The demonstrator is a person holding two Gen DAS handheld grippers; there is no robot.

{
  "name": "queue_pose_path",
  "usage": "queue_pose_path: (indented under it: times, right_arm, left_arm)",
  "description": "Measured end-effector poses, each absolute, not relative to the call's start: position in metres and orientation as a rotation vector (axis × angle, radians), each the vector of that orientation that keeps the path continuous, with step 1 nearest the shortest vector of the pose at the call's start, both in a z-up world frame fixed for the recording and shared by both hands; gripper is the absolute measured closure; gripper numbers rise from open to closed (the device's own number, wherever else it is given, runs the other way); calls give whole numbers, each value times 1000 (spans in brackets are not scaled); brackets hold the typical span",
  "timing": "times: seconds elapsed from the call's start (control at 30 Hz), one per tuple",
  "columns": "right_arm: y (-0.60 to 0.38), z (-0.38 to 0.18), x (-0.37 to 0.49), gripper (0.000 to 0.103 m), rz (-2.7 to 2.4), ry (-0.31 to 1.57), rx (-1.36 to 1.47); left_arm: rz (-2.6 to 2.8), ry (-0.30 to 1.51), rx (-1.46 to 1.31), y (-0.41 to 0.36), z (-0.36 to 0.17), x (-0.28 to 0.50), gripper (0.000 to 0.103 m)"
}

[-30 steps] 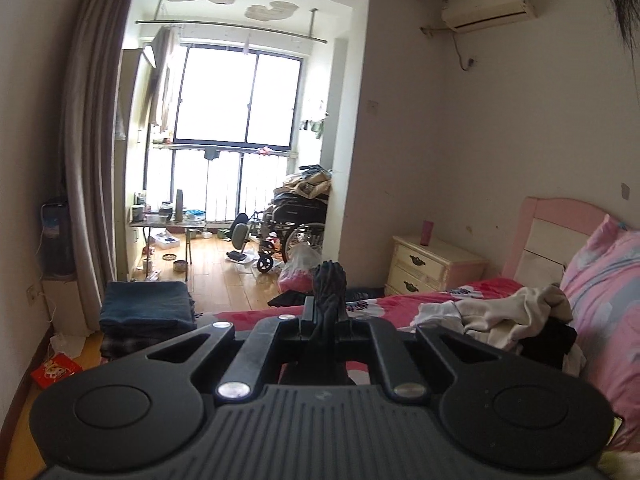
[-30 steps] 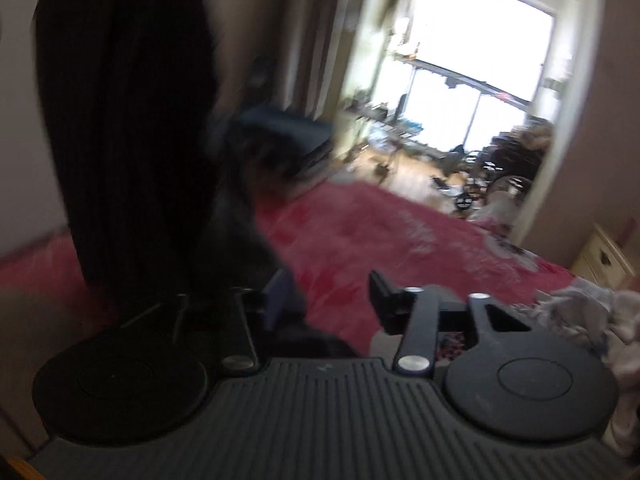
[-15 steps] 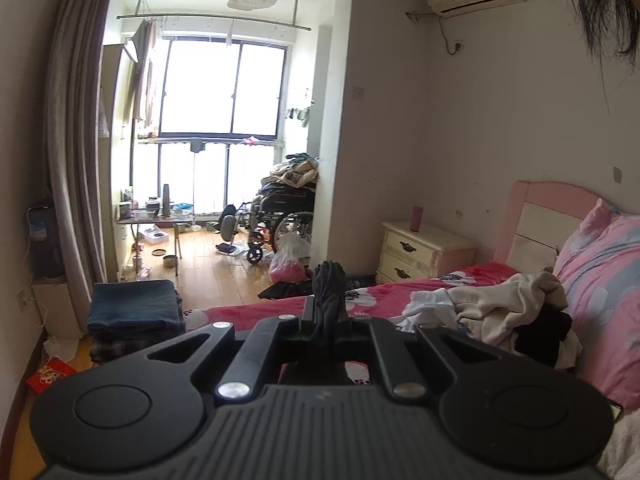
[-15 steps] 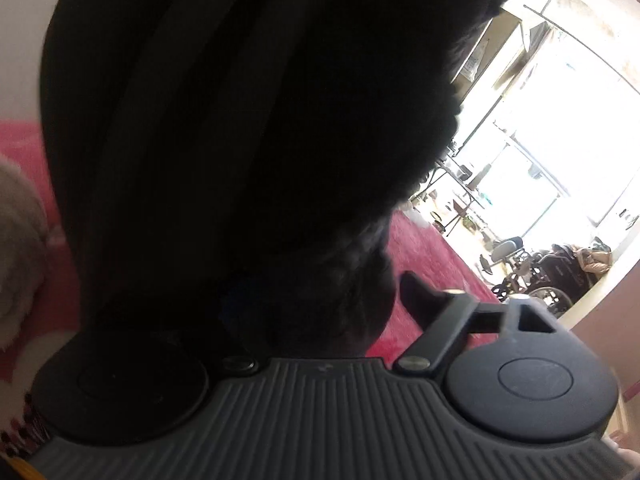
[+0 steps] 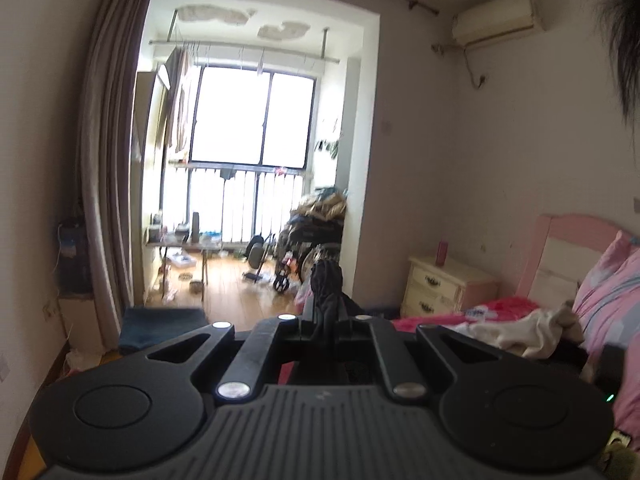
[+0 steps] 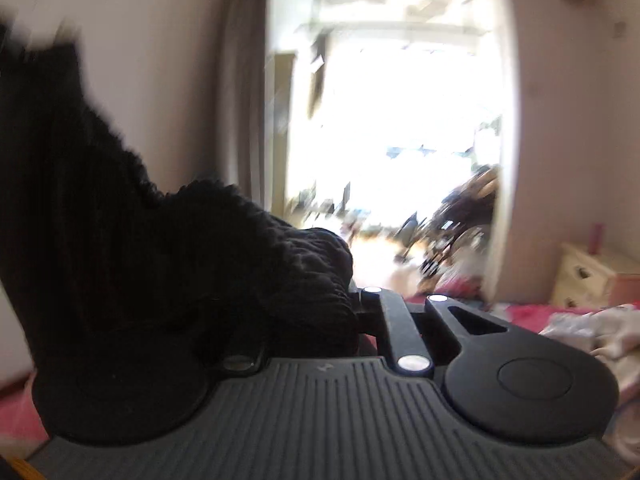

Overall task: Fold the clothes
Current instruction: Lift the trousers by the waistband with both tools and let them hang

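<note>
A black knit garment hangs between both grippers. In the left wrist view a bunched end of the black garment sticks up from my left gripper, which is shut on it. In the blurred right wrist view the cloth drapes over the left finger and hides it. My right gripper has its jaws closing, with a fold of that cloth pinched between them. Both grippers are held up above the bed with the red sheet.
A heap of pale and dark clothes lies on the bed by a pink pillow and pink headboard. A cream nightstand stands beyond. A folded dark blue stack sits left, near a grey curtain.
My right gripper has risen and turned from the bed toward the window, and its jaws have drawn together on the black cloth. The left gripper rose a little, still holding its end.
</note>
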State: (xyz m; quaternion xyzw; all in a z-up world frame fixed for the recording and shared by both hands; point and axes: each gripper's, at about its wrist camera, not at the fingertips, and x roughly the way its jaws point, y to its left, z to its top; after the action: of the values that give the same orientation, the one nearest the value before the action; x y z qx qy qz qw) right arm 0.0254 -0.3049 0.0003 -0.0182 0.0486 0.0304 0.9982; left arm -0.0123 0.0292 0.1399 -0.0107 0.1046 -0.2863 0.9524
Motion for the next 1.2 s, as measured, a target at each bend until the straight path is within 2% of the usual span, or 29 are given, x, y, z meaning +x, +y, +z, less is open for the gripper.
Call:
queue_pose_path:
  times: [0.3, 0.5, 0.63, 0.73, 1.2]
  right_arm:
    - [-329, 102, -49, 94, -58, -190, -35]
    - [-323, 118, -74, 94, -104, -241, -84]
    - [-315, 112, -98, 94, -131, -218, -150]
    - [-322, 97, -102, 94, -146, -154, -169]
    - [-377, -83, 166, 94, -128, 328, -149]
  left_arm:
    - [-654, 108, -42, 5, 166, -49, 95]
    - [-680, 96, -80, -3, 163, -44, 95]
    - [-677, 140, -109, -8, 137, -9, 95]
    - [-665, 190, -131, -14, 109, 29, 95]
    - [-578, 527, -103, -71, -57, 288, 95]
